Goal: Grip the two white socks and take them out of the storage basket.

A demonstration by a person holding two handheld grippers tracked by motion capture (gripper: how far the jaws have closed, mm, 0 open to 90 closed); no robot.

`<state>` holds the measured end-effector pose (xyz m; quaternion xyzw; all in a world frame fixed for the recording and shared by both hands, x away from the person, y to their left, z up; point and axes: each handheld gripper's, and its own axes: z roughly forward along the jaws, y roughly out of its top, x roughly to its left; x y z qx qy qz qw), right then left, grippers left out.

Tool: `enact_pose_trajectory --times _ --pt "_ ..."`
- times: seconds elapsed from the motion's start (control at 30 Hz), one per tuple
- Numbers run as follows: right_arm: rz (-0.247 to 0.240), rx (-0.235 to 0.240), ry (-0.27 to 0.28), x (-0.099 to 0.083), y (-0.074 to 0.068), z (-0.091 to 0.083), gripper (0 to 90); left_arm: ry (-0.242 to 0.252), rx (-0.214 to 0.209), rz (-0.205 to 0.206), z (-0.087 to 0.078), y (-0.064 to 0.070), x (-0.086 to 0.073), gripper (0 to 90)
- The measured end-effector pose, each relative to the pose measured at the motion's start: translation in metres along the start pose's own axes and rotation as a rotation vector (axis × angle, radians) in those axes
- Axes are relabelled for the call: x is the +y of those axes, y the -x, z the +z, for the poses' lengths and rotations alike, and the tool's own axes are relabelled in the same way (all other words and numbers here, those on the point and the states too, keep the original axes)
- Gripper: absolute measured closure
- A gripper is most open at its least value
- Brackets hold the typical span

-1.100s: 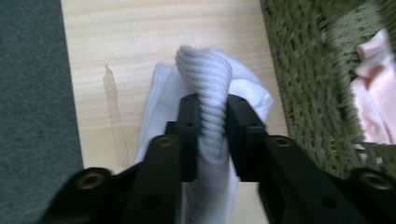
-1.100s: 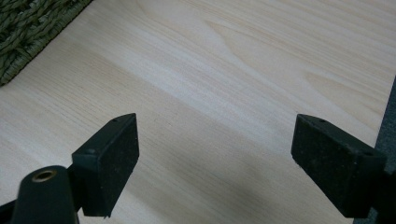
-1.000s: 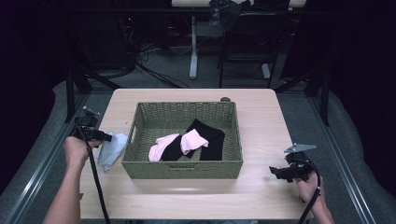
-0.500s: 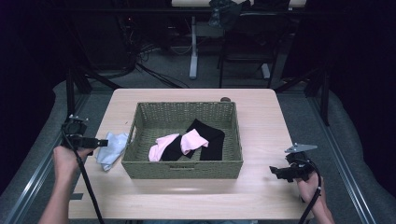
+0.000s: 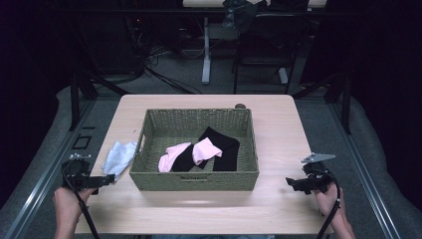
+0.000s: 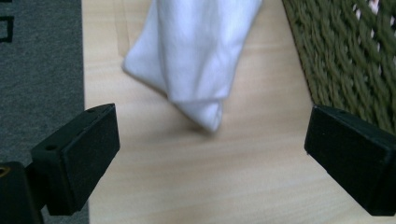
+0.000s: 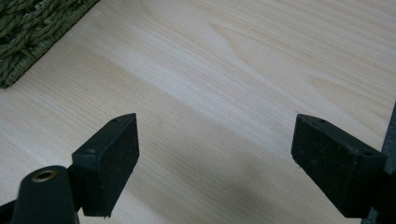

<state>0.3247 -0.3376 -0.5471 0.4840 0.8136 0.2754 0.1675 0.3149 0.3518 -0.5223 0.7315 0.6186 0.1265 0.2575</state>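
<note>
1. While the left gripper (image 5: 110, 178) hovers low over the near-left part of the table (image 5: 278, 129), its jaws stand wide apart and hold nothing; in the left gripper view the pale cloth (image 6: 198, 56) lies straight ahead of the jaws, just beyond them and apart from both.
2. Cloth position: flat on the table, in the strip between the table edge and the woven basket (image 5: 195, 180). Its nearest folded corner points back toward the left gripper; the basket wall runs close past the gripper's right-hand jaw.
3. Long axis, judged from the left gripper view: the cloth runs roughly away from the gripper, near corner narrow, broadening farther off. The jaw line lies across that axis, so a closing pinch would meet the corner from both sides.
4. Right gripper (image 5: 292, 183): jaws equally wide, empty, over bare table on the far side of the basket. Its own view shows wood grain ahead and a basket corner off to its upper left.
5. Nearer hand: the left, plainly. The right sits well apart from the cloth with the basket between.
6. Basket contents: pink socks (image 5: 191, 153) and a dark garment (image 5: 223, 149) lie on the bottom, untouched by either gripper.
7. Judgement: the coming move turns on a short forward advance of the left gripper to bring the corner between the jaws.
</note>
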Motion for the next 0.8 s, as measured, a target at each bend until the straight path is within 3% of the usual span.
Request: enact_pose_trajectory --times 0.37,0.63,0.8 --pt "-0.009 -0.002 -0.013 0.001 0.0 0.003 14.8 -0.02 0.002 -0.008 0.02 0.004 -0.031 0.3" --pt "-0.02 -0.001 -0.018 0.004 -0.001 0.006 14.8 -0.023 0.0 -0.022 0.016 -0.004 -0.044 0.3" --pt "-0.022 0.003 -0.018 0.005 -0.001 0.008 14.8 0.003 -0.003 -0.023 0.014 -0.004 -0.044 0.0"
